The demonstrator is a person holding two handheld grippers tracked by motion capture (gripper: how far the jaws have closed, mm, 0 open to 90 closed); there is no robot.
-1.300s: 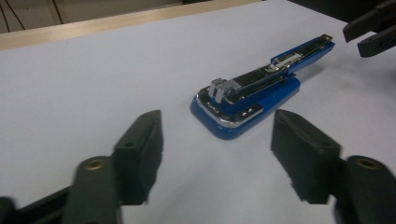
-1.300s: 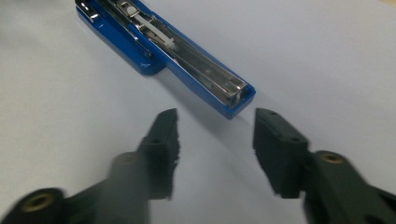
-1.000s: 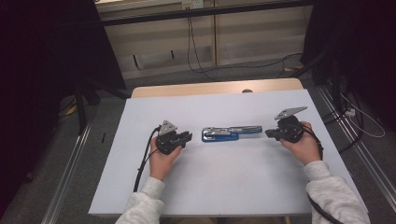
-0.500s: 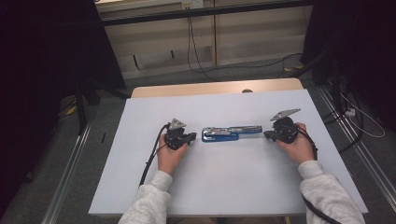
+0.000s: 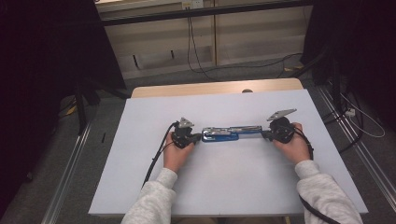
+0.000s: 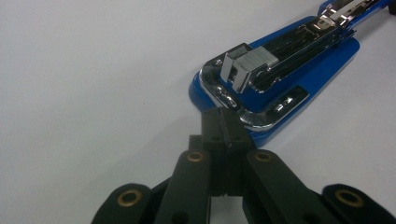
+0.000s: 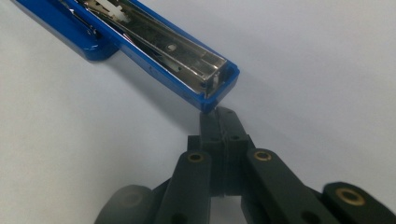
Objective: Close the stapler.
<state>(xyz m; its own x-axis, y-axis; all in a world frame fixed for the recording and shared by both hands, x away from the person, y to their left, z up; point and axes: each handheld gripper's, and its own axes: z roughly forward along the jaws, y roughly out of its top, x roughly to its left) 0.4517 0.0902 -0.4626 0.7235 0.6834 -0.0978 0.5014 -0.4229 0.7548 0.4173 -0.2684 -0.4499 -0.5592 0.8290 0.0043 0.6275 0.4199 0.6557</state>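
A blue stapler (image 5: 231, 134) lies swung open flat on the white table, its metal tracks facing up. Its wide base end (image 6: 275, 88) points at my left gripper (image 5: 196, 137), whose jaws are shut and whose tip (image 6: 223, 128) meets the base's chrome rim. The narrow arm end (image 7: 212, 88) points at my right gripper (image 5: 266, 135), also shut, with its tip (image 7: 219, 122) right at the blue end. Neither gripper holds anything.
The white tabletop (image 5: 224, 186) has free room all around the stapler. A wooden strip (image 5: 215, 87) borders its far edge. Cables (image 5: 154, 161) trail from the grippers toward the person. Dark floor and rails lie beyond both sides.
Both grippers have moved inward toward the stapler, the left rightward and the right leftward, and now meet its two ends. The stapler has stayed in place.
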